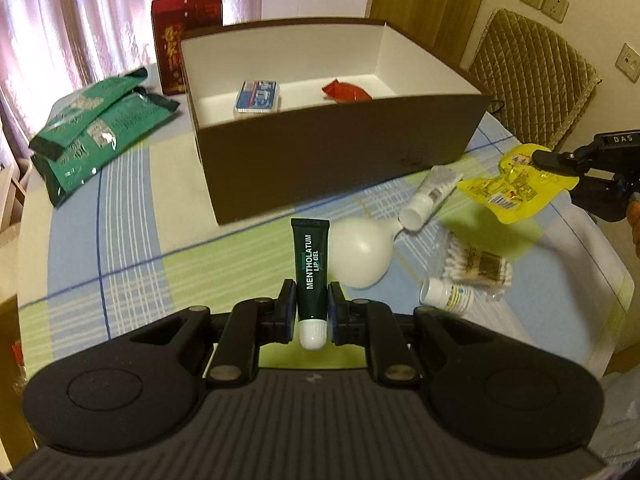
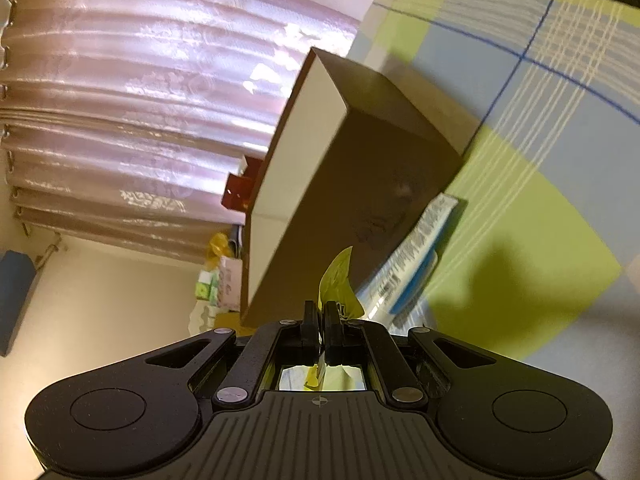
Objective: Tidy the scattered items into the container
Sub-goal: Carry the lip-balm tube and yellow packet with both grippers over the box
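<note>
My left gripper (image 1: 311,296) is shut on a dark green lip gel tube (image 1: 311,264), white cap toward me, held above the checked tablecloth just short of the brown box (image 1: 340,152). The box is open, white inside, with a blue card pack (image 1: 257,97) and a red item (image 1: 346,91) on its floor. My right gripper (image 1: 538,158) is shut on a yellow packet (image 1: 510,182), lifted at the right. In the right wrist view the tilted gripper (image 2: 321,312) pinches the yellow packet (image 2: 340,280) in front of the box's brown wall (image 2: 352,200).
On the cloth to the right lie a white spoon (image 1: 364,252), a white tube (image 1: 428,196), a bag of cotton swabs (image 1: 478,266) and a small white bottle (image 1: 448,298). Green packets (image 1: 96,128) lie at the left, a red carton (image 1: 184,36) behind the box. A chair (image 1: 532,80) stands at the right.
</note>
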Action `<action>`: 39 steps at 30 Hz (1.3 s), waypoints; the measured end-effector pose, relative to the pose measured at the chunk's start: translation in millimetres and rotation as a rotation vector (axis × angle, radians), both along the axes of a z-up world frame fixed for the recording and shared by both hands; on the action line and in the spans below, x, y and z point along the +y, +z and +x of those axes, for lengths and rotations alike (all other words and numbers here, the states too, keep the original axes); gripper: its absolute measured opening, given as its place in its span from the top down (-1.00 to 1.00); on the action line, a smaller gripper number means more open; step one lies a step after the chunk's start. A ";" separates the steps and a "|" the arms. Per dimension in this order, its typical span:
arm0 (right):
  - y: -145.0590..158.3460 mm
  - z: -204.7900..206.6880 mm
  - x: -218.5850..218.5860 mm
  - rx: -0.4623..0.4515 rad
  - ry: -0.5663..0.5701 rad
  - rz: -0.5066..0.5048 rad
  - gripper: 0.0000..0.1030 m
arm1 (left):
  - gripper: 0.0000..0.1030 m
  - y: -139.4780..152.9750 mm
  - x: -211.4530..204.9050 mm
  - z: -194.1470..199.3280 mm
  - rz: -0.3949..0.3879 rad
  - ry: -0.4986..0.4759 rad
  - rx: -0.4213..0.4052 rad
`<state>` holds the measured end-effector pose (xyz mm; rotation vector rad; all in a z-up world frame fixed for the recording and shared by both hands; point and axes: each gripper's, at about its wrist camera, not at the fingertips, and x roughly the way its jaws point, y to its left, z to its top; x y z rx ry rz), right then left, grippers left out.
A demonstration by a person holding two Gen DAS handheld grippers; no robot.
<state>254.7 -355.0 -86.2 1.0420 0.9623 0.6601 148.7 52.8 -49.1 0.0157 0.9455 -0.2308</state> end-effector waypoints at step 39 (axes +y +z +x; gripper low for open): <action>38.2 143.7 61.9 -0.149 0.085 -0.044 0.91 | 0.76 22.5 1.2 188.9 0.045 0.029 0.023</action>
